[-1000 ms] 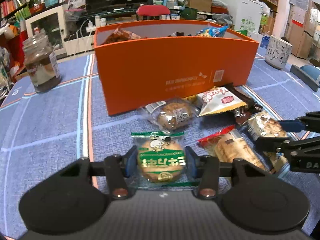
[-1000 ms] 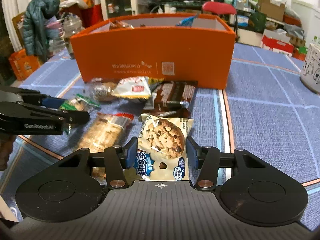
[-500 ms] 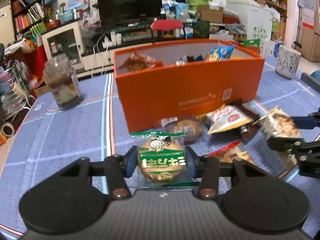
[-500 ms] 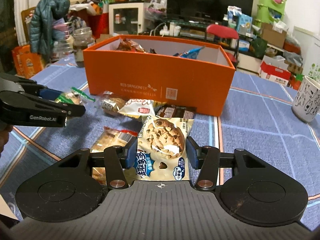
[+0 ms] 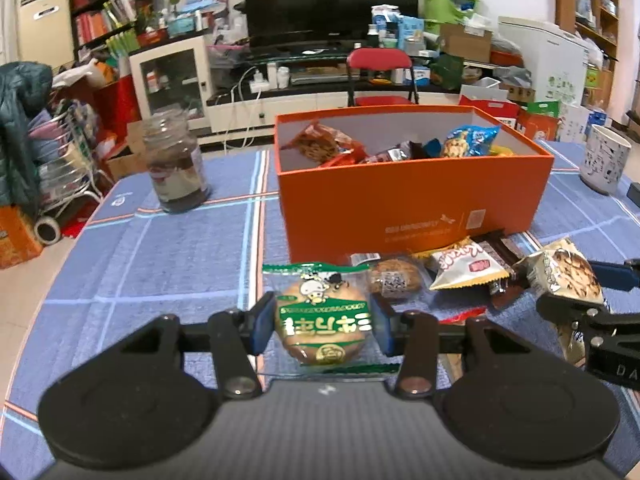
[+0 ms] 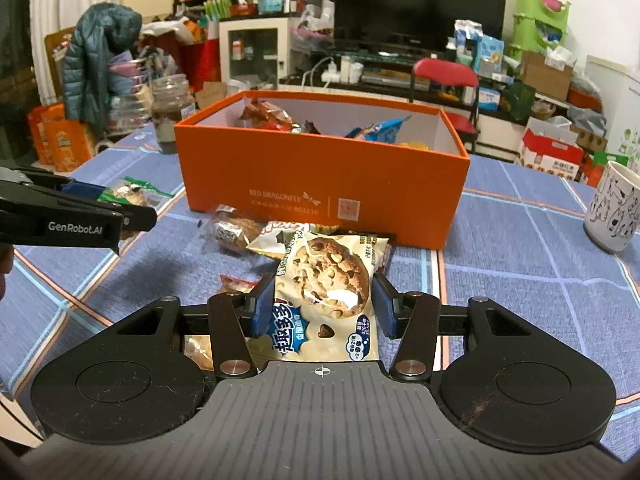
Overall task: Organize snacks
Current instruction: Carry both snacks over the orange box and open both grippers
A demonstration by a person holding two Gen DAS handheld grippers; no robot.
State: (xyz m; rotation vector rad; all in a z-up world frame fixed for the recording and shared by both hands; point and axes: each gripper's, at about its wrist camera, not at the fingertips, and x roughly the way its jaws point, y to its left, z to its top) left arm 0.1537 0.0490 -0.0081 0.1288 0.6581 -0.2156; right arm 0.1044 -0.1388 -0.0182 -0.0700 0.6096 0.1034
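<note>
My left gripper (image 5: 323, 326) has its fingers clamped on a green-labelled bun packet (image 5: 322, 320), held above the bench (image 5: 160, 248) near the orange box (image 5: 412, 200). Only the right view reads the box's "RED DRAGONFLY" print and "GenRobot.AI" on the other gripper. My right gripper (image 6: 323, 307) fingers are clamped on a chocolate-chip cookie packet (image 6: 328, 292). Loose snacks (image 5: 432, 276) crowd the box's near wall; the left view shows open bench beside a jar (image 5: 176, 168).

Both grippers raised, each clamped on a packet.
The left gripper (image 5: 323, 322) and right gripper (image 6: 324, 306) sit level side by side, fingers pointing far.
</note>
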